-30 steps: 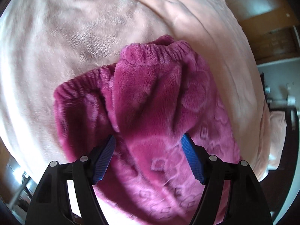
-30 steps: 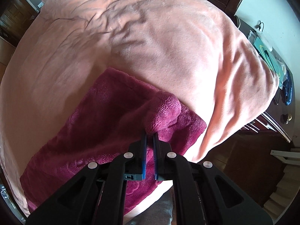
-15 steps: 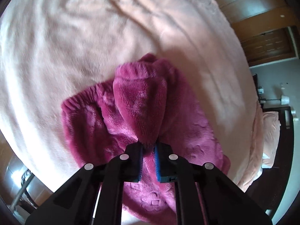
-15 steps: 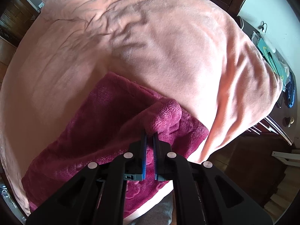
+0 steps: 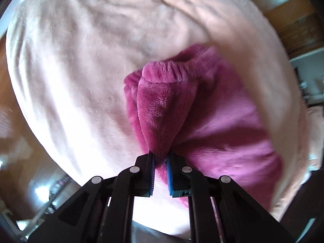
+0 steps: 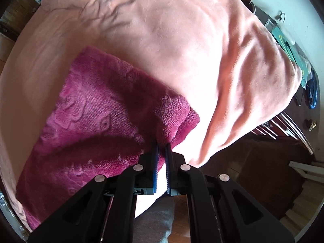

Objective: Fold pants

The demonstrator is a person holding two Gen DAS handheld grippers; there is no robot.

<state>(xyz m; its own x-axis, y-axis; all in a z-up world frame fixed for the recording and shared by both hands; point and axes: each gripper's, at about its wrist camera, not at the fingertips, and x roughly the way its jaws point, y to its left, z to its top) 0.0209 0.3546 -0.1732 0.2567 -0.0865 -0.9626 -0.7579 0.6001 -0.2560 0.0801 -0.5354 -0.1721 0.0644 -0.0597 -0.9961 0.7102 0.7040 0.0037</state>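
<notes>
Fuzzy magenta pants (image 5: 218, 109) lie on a peach blanket (image 5: 85, 64) over a bed. My left gripper (image 5: 160, 158) is shut on the elastic waistband end (image 5: 164, 105), which rises in a bunched cone from the jaws. In the right wrist view the pants (image 6: 97, 117) stretch away to the left. My right gripper (image 6: 162, 147) is shut on the leg-hem corner (image 6: 178, 115), lifted a little off the blanket (image 6: 182, 40). Both grippers hold the cloth near the bed's front edge.
The bed's edge drops off just below both grippers. Wooden floor (image 6: 253, 166) lies to the right. A dark side table (image 6: 297, 60) with small items stands at the far right. Wooden furniture (image 5: 291, 20) stands beyond the bed.
My left gripper closed on the waistband and lifted it up and back; the view is blurred by motion. My right gripper stayed shut and lifted its hem corner a little.
</notes>
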